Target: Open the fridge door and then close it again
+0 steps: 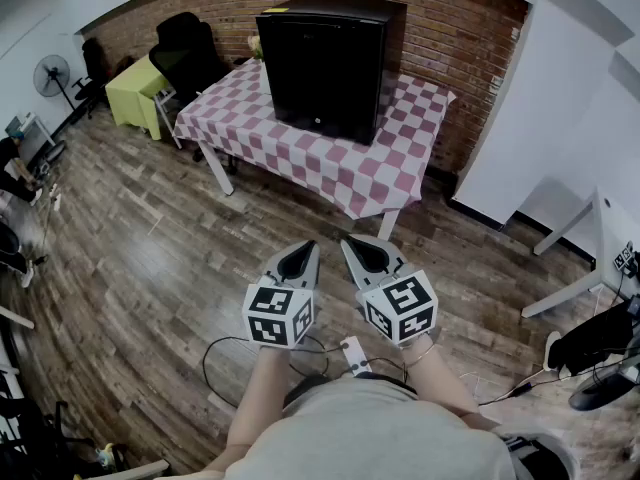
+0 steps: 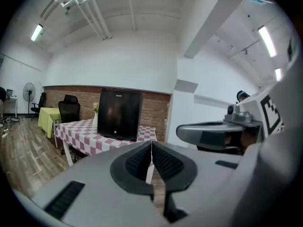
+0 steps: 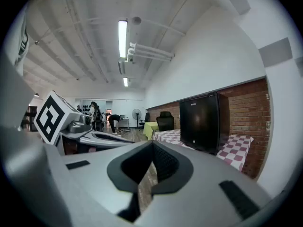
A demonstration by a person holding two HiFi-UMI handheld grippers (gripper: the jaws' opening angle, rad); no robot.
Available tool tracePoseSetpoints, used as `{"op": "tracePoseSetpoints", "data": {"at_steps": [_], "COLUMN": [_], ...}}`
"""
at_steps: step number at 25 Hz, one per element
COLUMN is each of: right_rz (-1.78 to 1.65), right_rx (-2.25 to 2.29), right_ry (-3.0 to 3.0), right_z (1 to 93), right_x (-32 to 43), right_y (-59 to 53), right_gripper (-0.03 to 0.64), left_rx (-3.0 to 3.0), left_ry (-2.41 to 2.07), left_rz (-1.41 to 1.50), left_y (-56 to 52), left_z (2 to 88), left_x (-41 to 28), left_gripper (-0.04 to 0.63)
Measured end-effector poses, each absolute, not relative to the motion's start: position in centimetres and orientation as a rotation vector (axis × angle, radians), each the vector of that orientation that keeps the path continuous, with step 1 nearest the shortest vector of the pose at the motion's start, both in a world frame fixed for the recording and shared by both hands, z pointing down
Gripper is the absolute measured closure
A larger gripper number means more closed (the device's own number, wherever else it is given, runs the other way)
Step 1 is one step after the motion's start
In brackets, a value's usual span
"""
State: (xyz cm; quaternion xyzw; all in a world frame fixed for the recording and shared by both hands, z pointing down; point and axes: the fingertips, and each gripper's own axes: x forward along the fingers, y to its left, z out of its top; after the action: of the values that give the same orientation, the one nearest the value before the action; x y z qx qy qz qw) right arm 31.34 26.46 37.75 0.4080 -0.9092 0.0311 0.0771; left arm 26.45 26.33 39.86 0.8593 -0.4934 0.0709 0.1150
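A black mini fridge point(image 1: 325, 66) stands with its door closed on a table covered by a pink-and-white checked cloth point(image 1: 330, 158). It also shows in the left gripper view as the fridge point(image 2: 119, 114) and in the right gripper view as the fridge point(image 3: 202, 122). Both grippers hang side by side over the wooden floor, well short of the table. My left gripper point(image 1: 304, 253) is shut with nothing in it, its tips point(image 2: 151, 145) meeting. My right gripper point(image 1: 352, 248) is shut and empty too, jaws closed together point(image 3: 151, 148).
A black office chair point(image 1: 190, 53) and a yellow-green covered table point(image 1: 135, 93) stand left of the fridge table. A standing fan point(image 1: 52, 76) is at far left. A white desk point(image 1: 600, 258) stands at right. Cables point(image 1: 225, 353) lie on the floor by my feet. A brick wall point(image 1: 460, 38) runs behind.
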Motion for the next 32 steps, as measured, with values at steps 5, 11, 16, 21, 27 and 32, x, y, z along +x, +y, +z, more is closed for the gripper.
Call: {"op": "tracePoseSetpoints", "data": {"at_steps": [5, 11, 16, 21, 27, 32], "right_rz": [0.085, 0.047, 0.043, 0.097, 0.148, 0.184], "right_rx": [1.222, 1.217, 1.235, 1.194, 1.116, 1.068], "right_ry": [-2.703, -2.697, -2.693, -2.705, -2.712, -2.736], "right_z": [38.3, 37.9, 38.0, 39.6, 41.5, 41.8], "right_x": [31.1, 30.9, 31.9, 32.9, 33.2, 31.7], "right_y": [26.5, 26.4, 26.2, 26.8, 28.4, 27.1], "right_gripper": [0.618, 0.618, 0.618, 0.618, 0.618, 0.618], "left_rx": [2.508, 2.522, 2.526, 2.490, 2.447, 2.423], "left_ry": [-1.517, -1.492, -1.499, -1.511, -1.526, -1.542], "left_rz": [0.280, 0.249, 0.194, 0.222, 0.155, 0.141], "left_y": [26.3, 26.1, 26.3, 27.4, 28.3, 27.7], "left_z": [39.9, 39.3, 38.8, 40.6, 41.3, 41.7], "left_x": [25.9, 25.9, 25.7, 25.9, 26.8, 25.6], "left_gripper": [0.588, 0.588, 0.588, 0.588, 0.588, 0.588]}}
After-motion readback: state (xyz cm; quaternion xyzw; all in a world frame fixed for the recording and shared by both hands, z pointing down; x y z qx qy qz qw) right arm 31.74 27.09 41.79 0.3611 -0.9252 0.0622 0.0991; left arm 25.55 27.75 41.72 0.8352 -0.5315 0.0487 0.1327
